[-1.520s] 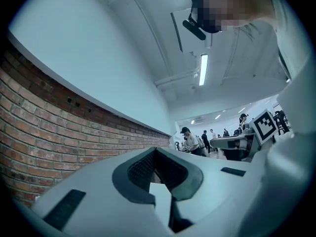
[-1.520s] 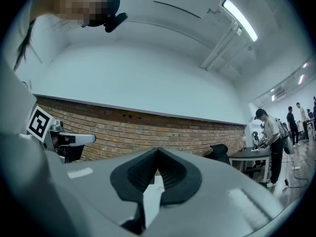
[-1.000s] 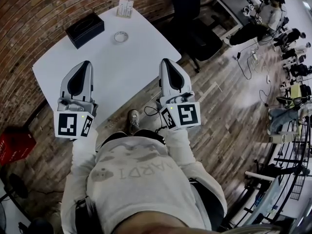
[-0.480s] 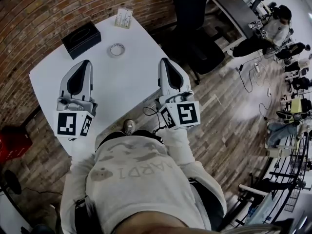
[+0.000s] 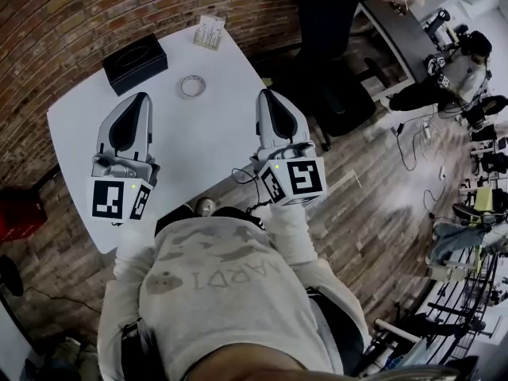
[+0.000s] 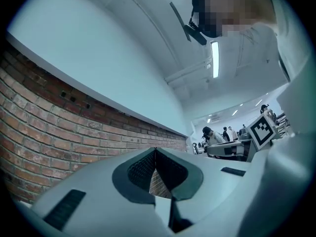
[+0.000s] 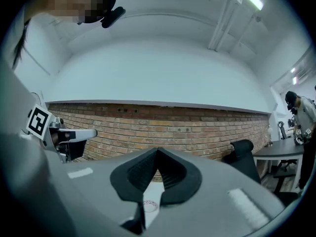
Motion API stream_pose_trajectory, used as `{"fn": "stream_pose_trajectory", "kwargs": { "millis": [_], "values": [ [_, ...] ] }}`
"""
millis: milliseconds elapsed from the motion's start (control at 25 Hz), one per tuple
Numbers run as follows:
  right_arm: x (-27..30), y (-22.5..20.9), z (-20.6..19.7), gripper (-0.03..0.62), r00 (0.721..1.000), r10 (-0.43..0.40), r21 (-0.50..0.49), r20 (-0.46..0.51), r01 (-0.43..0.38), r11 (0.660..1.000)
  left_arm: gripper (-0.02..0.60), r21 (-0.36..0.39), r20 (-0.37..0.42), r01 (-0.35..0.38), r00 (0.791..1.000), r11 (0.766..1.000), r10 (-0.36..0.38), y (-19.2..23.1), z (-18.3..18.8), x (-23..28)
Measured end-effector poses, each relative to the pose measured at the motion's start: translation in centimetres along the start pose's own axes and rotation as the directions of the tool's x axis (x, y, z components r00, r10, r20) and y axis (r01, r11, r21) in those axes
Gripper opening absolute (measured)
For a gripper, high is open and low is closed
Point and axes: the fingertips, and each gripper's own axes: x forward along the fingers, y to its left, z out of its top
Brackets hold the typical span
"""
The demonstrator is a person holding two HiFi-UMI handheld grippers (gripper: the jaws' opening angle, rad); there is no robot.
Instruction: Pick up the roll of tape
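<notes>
**A:** Where's the roll of tape point(image 5: 191, 86)?

**B:** Lying flat on the white table point(image 5: 206, 141), toward the far side. I see it at one o'clock from my left gripper point(image 5: 140, 98) and at about ten o'clock from my right gripper point(image 5: 264, 94). It's well apart from both.

**A:** Anything near it?

**B:** A black tissue box point(image 5: 135, 63) at its ten o'clock and a small card stand point(image 5: 209, 32) at its one o'clock. Neither touches it.

**A:** And your jaws?

**B:** Both pairs are closed tip to tip, with nothing between them. I've got the left gripper over the table and the right one at the table's right-hand edge. Both point to twelve o'clock, toward the brick wall point(image 5: 71, 14).
</notes>
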Motion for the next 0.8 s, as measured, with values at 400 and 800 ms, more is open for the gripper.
{"fn": "stream_pose_trajectory", "kwargs": {
  "millis": [400,800],
  "values": [
    [5.8,0.8,-5.6,0.011,0.978,0.094,0.055,-0.184,-0.085,0.995,0.006,-0.002,-0.058,-0.042,0.997,0.999,0.042,2.3,-2.1,1.1],
    [11.5,2.1,-13.9,0.011,0.907,0.145,0.150,-0.395,-0.092,0.984,0.006,-0.013,-0.114,-0.049,0.992,0.999,0.048,4.7,-4.4,1.2]
  ]
}}
